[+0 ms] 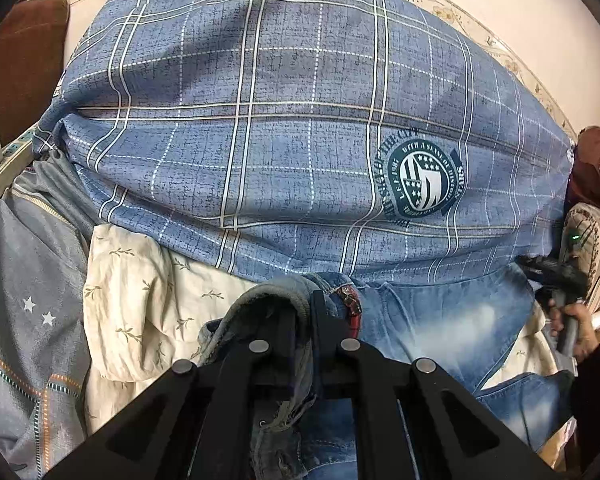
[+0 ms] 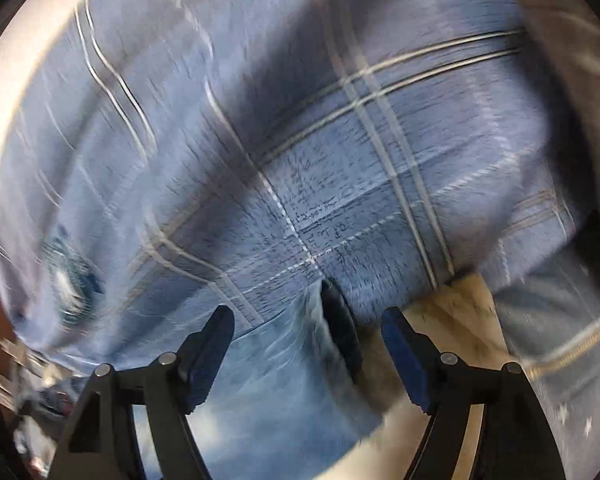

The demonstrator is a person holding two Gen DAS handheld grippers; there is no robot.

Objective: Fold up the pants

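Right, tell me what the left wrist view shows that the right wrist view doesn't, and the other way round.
Left wrist view only: the left gripper shut on the faded blue denim pants' bunched edge, a round dark-green emblem in readable detail, a white power strip, a brown cushion, and a hand gripping the other tool.

Right wrist view only: the right gripper open, nothing between its blue pads; the picture is blurred.

Both: the blue plaid quilt, the pants, the cream leaf-print sheet.
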